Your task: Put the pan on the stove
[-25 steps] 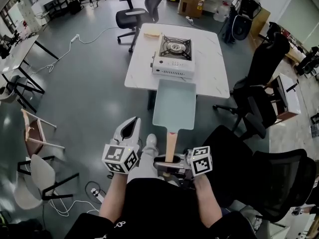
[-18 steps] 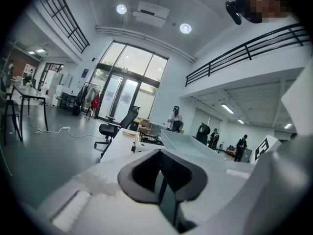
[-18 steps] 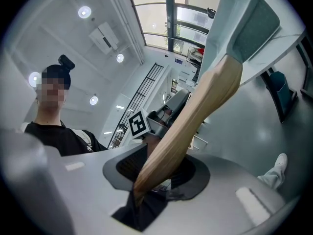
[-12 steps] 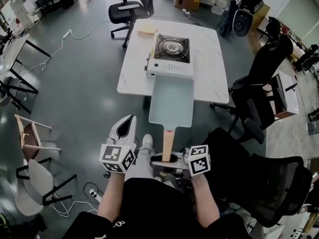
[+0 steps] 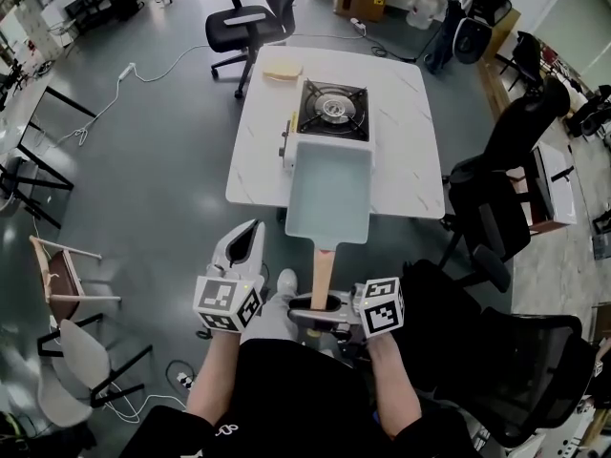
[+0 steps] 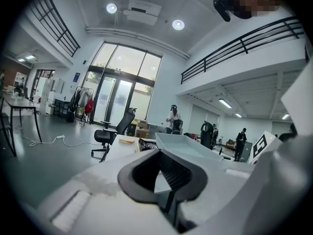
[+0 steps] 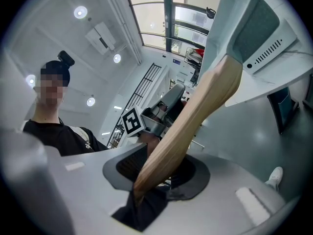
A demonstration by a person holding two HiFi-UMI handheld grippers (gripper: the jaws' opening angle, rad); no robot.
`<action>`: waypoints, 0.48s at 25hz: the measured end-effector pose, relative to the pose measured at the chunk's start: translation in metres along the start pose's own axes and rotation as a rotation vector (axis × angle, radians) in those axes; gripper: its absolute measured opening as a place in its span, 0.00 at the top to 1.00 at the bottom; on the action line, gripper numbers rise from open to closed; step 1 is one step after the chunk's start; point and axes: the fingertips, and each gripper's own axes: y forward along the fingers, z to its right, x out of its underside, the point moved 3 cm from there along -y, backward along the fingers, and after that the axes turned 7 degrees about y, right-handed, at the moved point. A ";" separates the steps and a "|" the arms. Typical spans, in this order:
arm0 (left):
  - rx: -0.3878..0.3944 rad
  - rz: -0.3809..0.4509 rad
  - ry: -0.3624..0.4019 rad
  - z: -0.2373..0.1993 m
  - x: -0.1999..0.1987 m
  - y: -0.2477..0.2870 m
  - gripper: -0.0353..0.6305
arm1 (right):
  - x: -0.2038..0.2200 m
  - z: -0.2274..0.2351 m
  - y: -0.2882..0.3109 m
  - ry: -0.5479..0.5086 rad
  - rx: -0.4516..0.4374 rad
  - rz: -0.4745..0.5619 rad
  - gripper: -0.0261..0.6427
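The right tongs [image 5: 320, 303], low in the middle of the frame, pinch the light wooden handle [image 5: 323, 267] of the pale blue-green box-shaped pan [image 5: 329, 194]. The pan is empty, with low walls. It hangs mid-frame over the near edge of the white desk [image 5: 406, 141]. The left tongs [image 5: 250, 235] are closed on nothing. A moment ago the pan stopped short. Now its far end hides the front of the white gas stove [image 5: 332, 106].

left tool [image 5: 254, 230]: jaws together, empty, pointing forward | right tool [image 5: 315, 303]: clamped on pan [image 5: 329, 194] handle, turned across body
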 end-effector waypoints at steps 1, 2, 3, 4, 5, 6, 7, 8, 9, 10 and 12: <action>-0.001 -0.002 -0.001 -0.005 -0.002 0.005 0.96 | -0.007 0.001 0.002 0.000 -0.001 0.000 0.77; -0.001 -0.004 -0.002 -0.010 -0.004 0.009 0.96 | -0.013 0.003 0.004 0.001 -0.001 0.000 0.77; -0.002 -0.006 -0.004 -0.014 -0.005 0.014 0.96 | -0.019 0.005 0.005 0.002 -0.001 -0.002 0.77; -0.004 -0.007 -0.007 -0.019 -0.007 0.018 0.96 | -0.025 0.007 0.007 0.004 -0.001 -0.003 0.77; -0.005 -0.008 -0.008 -0.024 -0.008 0.023 0.96 | -0.031 0.009 0.009 0.005 -0.002 -0.004 0.77; -0.005 -0.009 -0.009 -0.029 -0.009 0.028 0.96 | -0.037 0.012 0.011 0.007 -0.004 -0.003 0.77; -0.004 -0.010 -0.008 -0.034 -0.010 0.034 0.96 | -0.043 0.014 0.012 0.009 -0.007 -0.002 0.77; -0.002 -0.010 -0.007 -0.037 -0.011 0.040 0.96 | -0.048 0.017 0.013 0.011 -0.008 -0.002 0.77; 0.000 -0.011 -0.006 -0.041 -0.012 0.045 0.96 | -0.054 0.020 0.014 0.012 -0.009 -0.002 0.77; 0.002 -0.013 -0.005 -0.043 -0.013 0.051 0.96 | -0.059 0.022 0.014 0.014 -0.011 -0.001 0.77; 0.010 -0.016 0.000 -0.048 -0.014 0.061 0.96 | -0.069 0.027 0.016 0.017 -0.017 0.005 0.77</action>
